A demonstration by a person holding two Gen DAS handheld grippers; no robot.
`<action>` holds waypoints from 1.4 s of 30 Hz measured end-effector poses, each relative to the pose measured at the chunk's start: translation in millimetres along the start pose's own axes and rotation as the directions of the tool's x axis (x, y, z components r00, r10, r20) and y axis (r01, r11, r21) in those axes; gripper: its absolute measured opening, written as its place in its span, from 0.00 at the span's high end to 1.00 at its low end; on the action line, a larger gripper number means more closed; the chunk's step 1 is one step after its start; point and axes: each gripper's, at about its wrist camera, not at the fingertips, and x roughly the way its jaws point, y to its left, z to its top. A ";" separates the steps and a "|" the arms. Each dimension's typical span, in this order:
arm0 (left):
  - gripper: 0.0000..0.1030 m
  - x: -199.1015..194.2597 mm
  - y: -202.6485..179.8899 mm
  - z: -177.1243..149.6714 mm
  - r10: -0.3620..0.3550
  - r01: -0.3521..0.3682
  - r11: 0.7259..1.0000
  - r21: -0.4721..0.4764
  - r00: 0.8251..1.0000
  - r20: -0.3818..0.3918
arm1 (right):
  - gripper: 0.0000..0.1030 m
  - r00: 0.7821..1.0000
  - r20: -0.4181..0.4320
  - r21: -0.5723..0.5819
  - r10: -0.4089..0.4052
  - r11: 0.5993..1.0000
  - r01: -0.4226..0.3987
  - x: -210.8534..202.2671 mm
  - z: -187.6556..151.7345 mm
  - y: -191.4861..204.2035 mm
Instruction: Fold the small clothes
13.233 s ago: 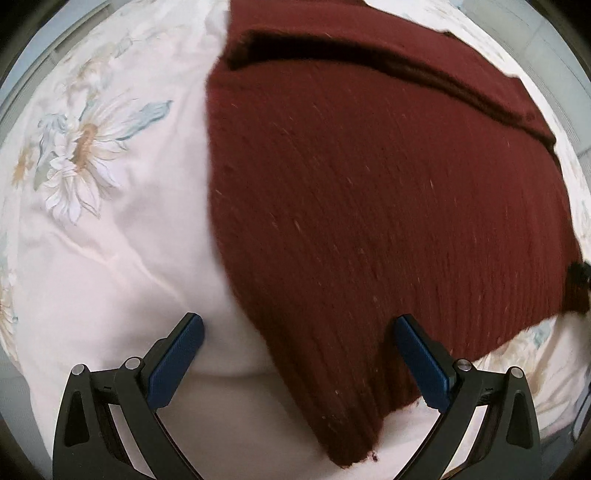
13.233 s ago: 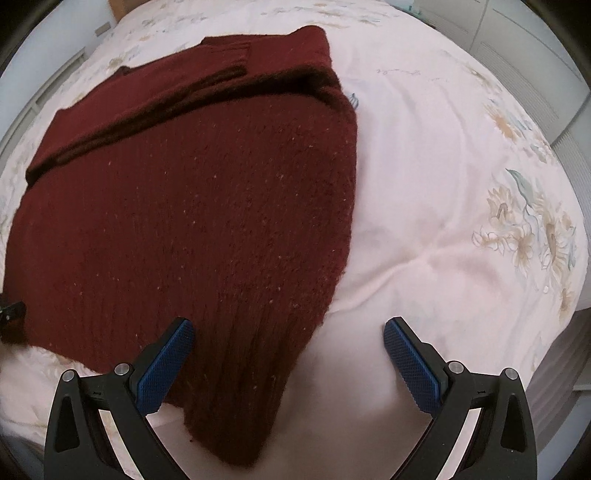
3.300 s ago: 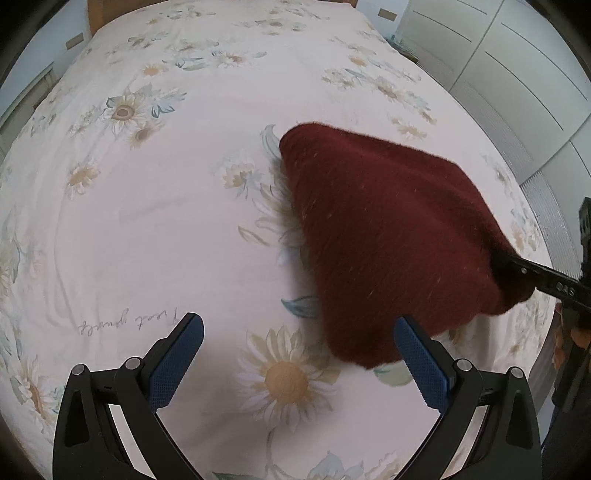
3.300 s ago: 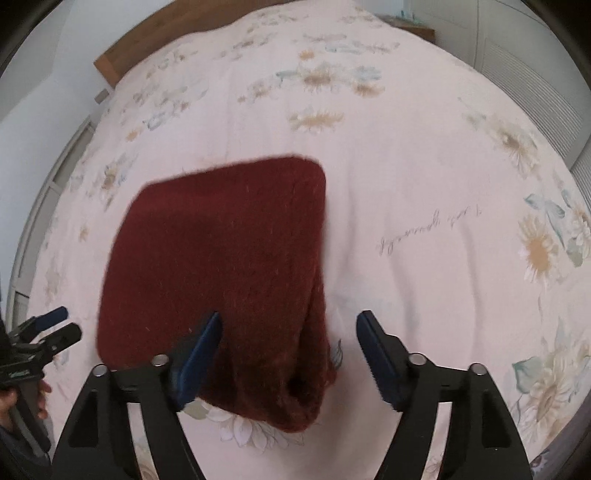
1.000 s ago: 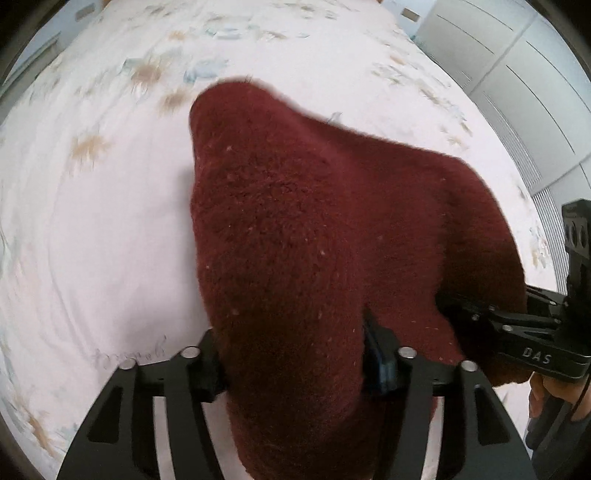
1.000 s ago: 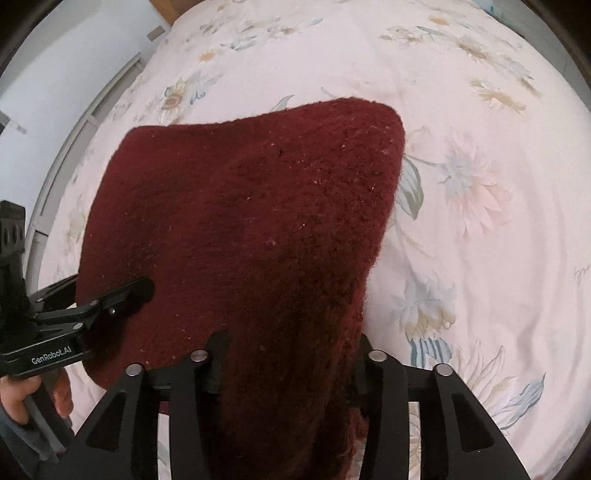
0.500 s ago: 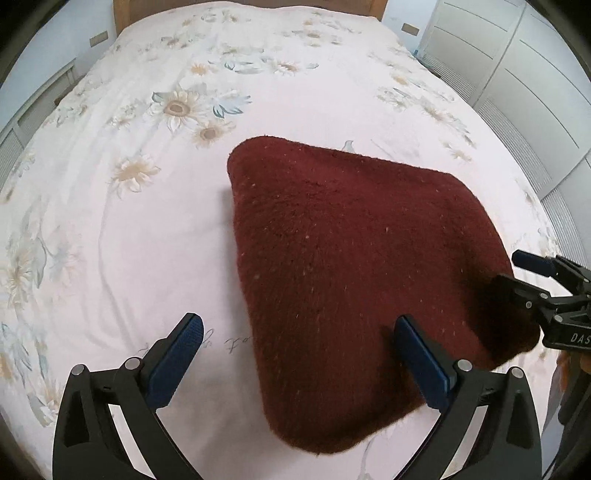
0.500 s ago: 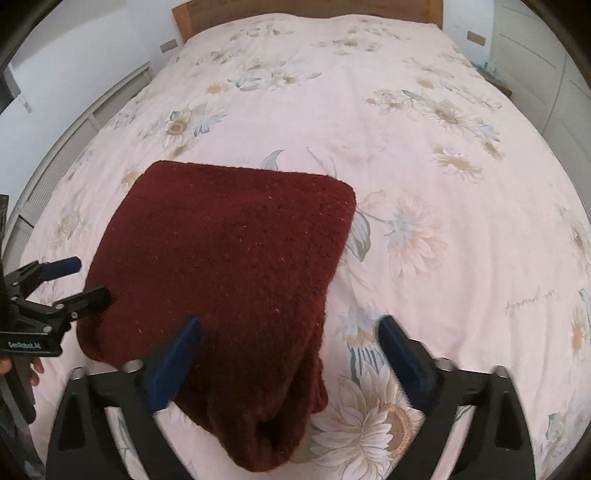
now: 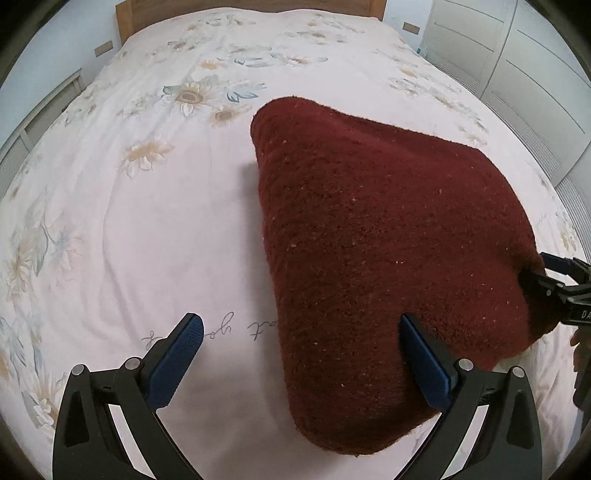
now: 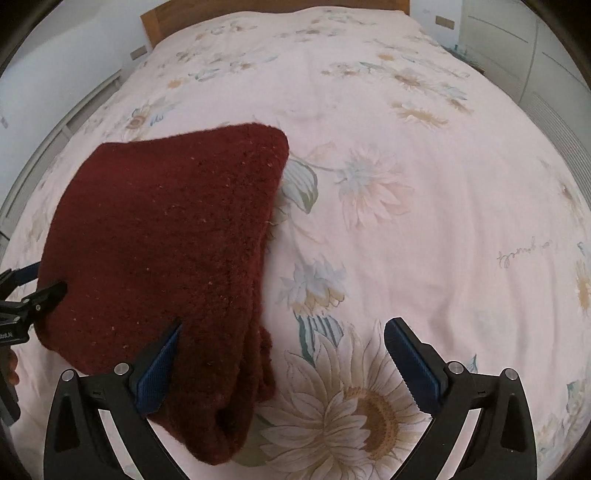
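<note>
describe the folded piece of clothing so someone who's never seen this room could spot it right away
A wide bed with a wooden headboard fills the room, covered by a pale pink sheet printed with sunflowers. On its near part lies the sweater, folded into a thick squarish bundle. It is the only dark thing on the bed: a fuzzy maroon knit flecked with light specks.

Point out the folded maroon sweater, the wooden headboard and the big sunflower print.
folded maroon sweater point(image 9: 376, 236), left wrist view, middle of top layer.
wooden headboard point(image 10: 258, 9), right wrist view, top rail.
big sunflower print point(image 10: 369, 410), right wrist view, brown centre.
</note>
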 end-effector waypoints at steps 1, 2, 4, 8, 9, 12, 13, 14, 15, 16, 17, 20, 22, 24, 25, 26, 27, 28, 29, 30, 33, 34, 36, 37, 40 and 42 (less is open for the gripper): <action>0.01 -0.1 -2.2 0.5 0.008 -0.008 1.000 0.004 1.000 0.004 | 0.00 1.000 0.009 -0.006 -0.004 1.000 0.004 -6.4 0.9 2.6; 0.01 -3.6 -3.6 1.8 0.016 -0.016 1.000 0.006 1.000 0.010 | 0.00 1.000 0.024 -0.013 -0.006 1.000 0.007 -14.8 2.4 5.8; 0.01 -10.2 -5.0 5.3 0.028 -0.029 1.000 0.009 0.999 0.020 | 0.00 0.999 0.052 -0.028 -0.012 1.000 0.014 -31.1 4.3 11.0; 0.01 -46.4 -8.0 5.8 0.052 -0.053 0.999 0.007 0.996 0.069 | 0.00 0.994 0.104 -0.054 -0.030 0.998 0.036 -71.3 2.2 18.9; 0.01 -55.0 -7.6 6.4 0.057 -0.058 0.998 0.003 0.995 0.080 | 0.00 0.992 0.119 -0.054 -0.034 0.998 0.040 -83.2 0.0 20.4; 0.01 -89.9 -10.7 1.9 0.072 -0.072 0.997 0.001 0.990 0.121 | 0.00 0.987 0.155 -0.053 -0.038 0.998 0.046 -116.6 -10.0 24.0; 0.01 -101.8 -12.6 -1.2 0.074 -0.075 0.997 0.000 0.988 0.132 | 0.00 0.985 0.168 -0.051 -0.049 0.997 0.058 -127.9 -14.5 25.4; 0.01 -113.0 -14.5 -4.4 0.081 -0.081 0.997 0.000 0.987 0.142 | 0.00 0.982 0.182 -0.052 -0.057 0.996 0.067 -138.0 -19.1 26.9; 0.01 -122.7 -16.5 -7.3 0.087 -0.089 0.996 0.000 0.985 0.150 | 0.00 0.980 0.187 -0.051 -0.062 0.996 0.073 -144.5 -22.6 27.8; 0.01 -130.8 -18.1 -10.3 0.096 -0.097 0.995 -0.001 0.983 0.156 | 0.00 0.979 0.191 -0.048 -0.065 0.996 0.075 -151.6 -27.5 28.2; 0.01 -138.4 -19.6 -14.2 0.098 -0.099 0.995 -0.002 0.982 0.160 | 0.00 0.979 0.195 -0.042 -0.067 0.996 0.076 -157.1 -32.1 28.5; 0.01 -151.6 -21.9 -25.8 0.108 -0.107 0.994 -0.015 0.982 0.155 | 0.00 0.978 0.195 -0.028 -0.077 0.996 0.084 -168.0 -45.0 28.6; 0.01 -154.2 -23.5 -33.2 0.125 -0.124 0.992 -0.018 0.980 0.152 | 0.00 0.977 0.191 -0.019 -0.092 0.995 0.098 -171.8 -52.1 27.7; 0.01 -152.6 -25.6 -39.7 0.138 -0.137 0.990 -0.021 0.981 0.139 | 0.00 0.977 0.187 -0.016 -0.101 0.994 0.106 -173.9 -57.0 26.5; 0.01 -151.7 -26.0 -42.3 0.139 -0.137 0.990 -0.020 0.981 0.135 | 0.00 0.977 0.184 -0.015 -0.103 0.994 0.107 -174.0 -58.4 25.9; 0.01 -150.6 -26.9 -45.5 0.138 -0.136 0.990 -0.019 0.982 0.129 | 0.00 0.978 0.181 -0.014 -0.105 0.994 0.110 -174.5 -59.7 25.3; 0.01 -149.6 -28.4 -48.1 0.136 -0.135 0.991 -0.018 0.983 0.123 | 0.00 0.978 0.181 -0.013 -0.108 0.994 0.112 -175.4 -60.9 24.7; 0.01 -148.5 -29.0 -50.8 0.139 -0.138 0.990 -0.018 0.983 0.116 | 0.00 0.977 0.182 -0.012 -0.111 0.993 0.115 -176.6 -61.9 24.3; 0.01 -147.2 -29.4 -52.4 0.142 -0.141 0.990 -0.016 0.984 0.110 | 0.00 0.977 0.182 -0.011 -0.112 0.993 0.116 -177.6 -62.6 24.0; 0.01 -146.2 -29.7 -54.4 0.145 -0.144 0.989 -0.019 0.984 0.106 | 0.00 0.977 0.183 -0.012 -0.113 0.993 0.117 -178.5 -63.1 23.9; 0.01 -145.4 -28.7 -58.3 0.147 -0.145 0.989 -0.025 0.984 0.100 | 0.00 0.977 0.183 -0.009 -0.112 0.993 0.116 -179.3 -63.9 23.5; 0.01 -145.8 -29.1 -59.4 0.147 -0.146 0.989 -0.023 0.984 0.100 | 0.00 0.976 0.184 -0.011 -0.114 0.993 0.118 -179.0 -63.8 23.3; 0.01 -145.8 -30.4 -60.3 0.156 -0.154 0.988 -0.024 0.983 0.100 | 0.00 0.977 0.183 -0.011 -0.114 0.993 0.118 -179.6 -63.8 23.0; 0.01 -145.8 -30.3 -61.1 0.158 -0.156 0.987 -0.023 0.982 0.100 | 0.00 0.976 0.185 -0.011 -0.113 0.993 0.117 -179.8 -63.7 23.0; 0.01 -145.4 -29.1 -62.9 0.161 -0.159 0.987 -0.027 0.982 0.097 | 0.00 0.974 0.194 -0.011 -0.114 0.993 0.118 -181.7 -64.8 23.0; 0.01 -144.9 -29.0 -63.0 0.175 -0.174 0.985 -0.020 0.980 0.096 | 0.00 0.974 0.196 -0.015 -0.116 0.993 0.121 -182.7 -65.3 23.5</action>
